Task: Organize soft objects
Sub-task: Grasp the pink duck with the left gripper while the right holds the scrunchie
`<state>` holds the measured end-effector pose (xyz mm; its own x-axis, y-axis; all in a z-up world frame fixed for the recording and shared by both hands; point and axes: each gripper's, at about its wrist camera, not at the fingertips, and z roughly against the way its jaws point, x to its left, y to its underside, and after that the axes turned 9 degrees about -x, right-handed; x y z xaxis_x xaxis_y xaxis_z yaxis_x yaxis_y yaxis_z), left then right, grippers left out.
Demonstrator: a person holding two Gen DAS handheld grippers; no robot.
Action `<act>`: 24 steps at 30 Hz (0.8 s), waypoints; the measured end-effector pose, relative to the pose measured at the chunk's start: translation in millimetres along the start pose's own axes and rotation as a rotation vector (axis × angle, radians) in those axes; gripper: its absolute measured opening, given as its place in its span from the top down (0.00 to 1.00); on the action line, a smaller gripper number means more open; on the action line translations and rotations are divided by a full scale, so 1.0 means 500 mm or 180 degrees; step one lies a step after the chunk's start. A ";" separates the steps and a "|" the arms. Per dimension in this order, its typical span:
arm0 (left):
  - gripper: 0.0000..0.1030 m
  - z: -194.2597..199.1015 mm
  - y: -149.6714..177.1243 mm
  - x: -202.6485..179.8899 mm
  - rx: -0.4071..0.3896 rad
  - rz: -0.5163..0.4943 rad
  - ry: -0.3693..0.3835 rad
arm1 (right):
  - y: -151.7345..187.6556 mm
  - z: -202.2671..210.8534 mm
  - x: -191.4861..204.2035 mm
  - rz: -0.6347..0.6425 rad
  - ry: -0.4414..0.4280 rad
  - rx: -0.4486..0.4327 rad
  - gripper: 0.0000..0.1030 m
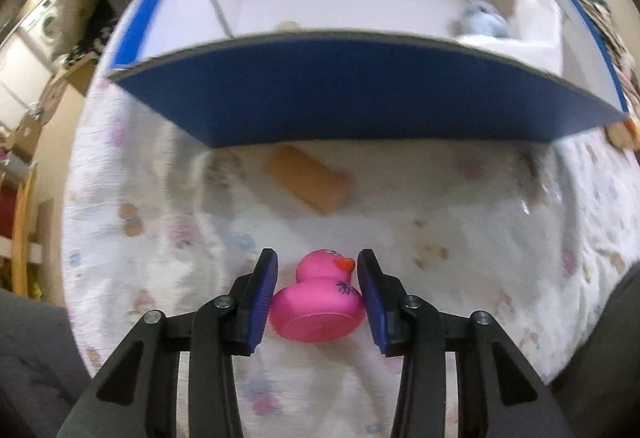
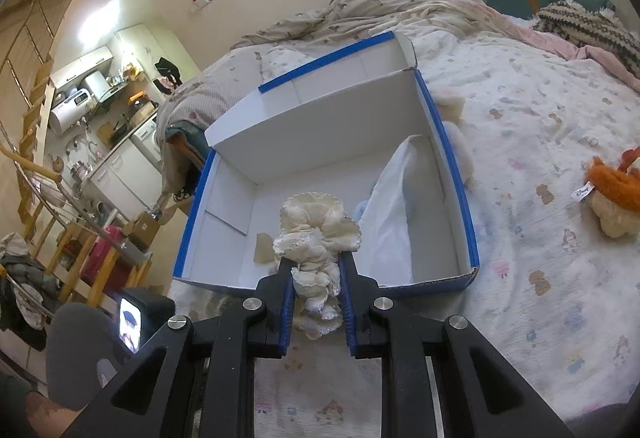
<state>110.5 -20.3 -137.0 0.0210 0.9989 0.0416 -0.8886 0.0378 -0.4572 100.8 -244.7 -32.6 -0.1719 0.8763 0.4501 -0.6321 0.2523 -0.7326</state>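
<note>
Your left gripper (image 1: 317, 298) pinches a glossy pink rubber duck (image 1: 318, 304) with an orange beak on the printed bedsheet (image 1: 520, 238). Your right gripper (image 2: 316, 296) clamps a cream ruffled scrunchie (image 2: 318, 234) over the blue box (image 2: 460, 166).

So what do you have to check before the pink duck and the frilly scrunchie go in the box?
1. Left gripper fingers on both sides of the pink duck: ok.
2. Fingers squeezing the duck firmly: cannot tell.
3. Right gripper shut on the scrunchie: ok.
4. Scrunchie over the open box: ok.
5. Bare floor left in the box: ok.
6. Orange block between duck and box, out of the way: not ok.
</note>
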 end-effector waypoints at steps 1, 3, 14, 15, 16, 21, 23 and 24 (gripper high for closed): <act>0.63 0.003 -0.003 0.007 -0.0015 0.0032 -0.0025 | 0.000 -0.001 0.000 0.0007 0.0009 0.0003 0.79; 0.63 0.012 -0.011 0.024 -0.0083 0.0110 -0.0126 | 0.000 -0.003 0.002 0.0018 0.0016 0.0012 0.79; 0.63 0.134 -0.037 0.087 -0.0749 0.0383 -0.0479 | 0.002 -0.002 0.007 0.0055 0.0057 0.0002 0.79; 0.63 0.152 -0.042 0.091 -0.0848 0.0377 -0.0490 | 0.001 -0.001 0.007 0.0050 0.0059 -0.0008 0.79; 0.63 0.169 -0.048 0.086 -0.0915 0.0372 -0.0495 | 0.000 0.000 0.006 0.0042 0.0056 -0.0016 0.79; 0.63 0.230 -0.092 0.080 -0.1302 0.0298 -0.0558 | -0.006 0.005 0.009 0.0093 0.0099 -0.0093 0.79; 0.63 0.240 -0.108 0.084 -0.1370 0.0292 -0.0570 | -0.010 0.006 0.010 0.0136 0.0096 -0.0138 0.79; 0.63 0.243 -0.119 0.086 -0.1393 0.0305 -0.0564 | -0.014 0.006 0.011 0.0163 0.0097 -0.0161 0.79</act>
<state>108.6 16.8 -0.2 -0.1638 0.9798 0.1144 -0.6055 -0.0083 -0.7958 101.8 -242.7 -23.4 -0.1794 0.9005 0.3962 -0.5839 0.2267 -0.7795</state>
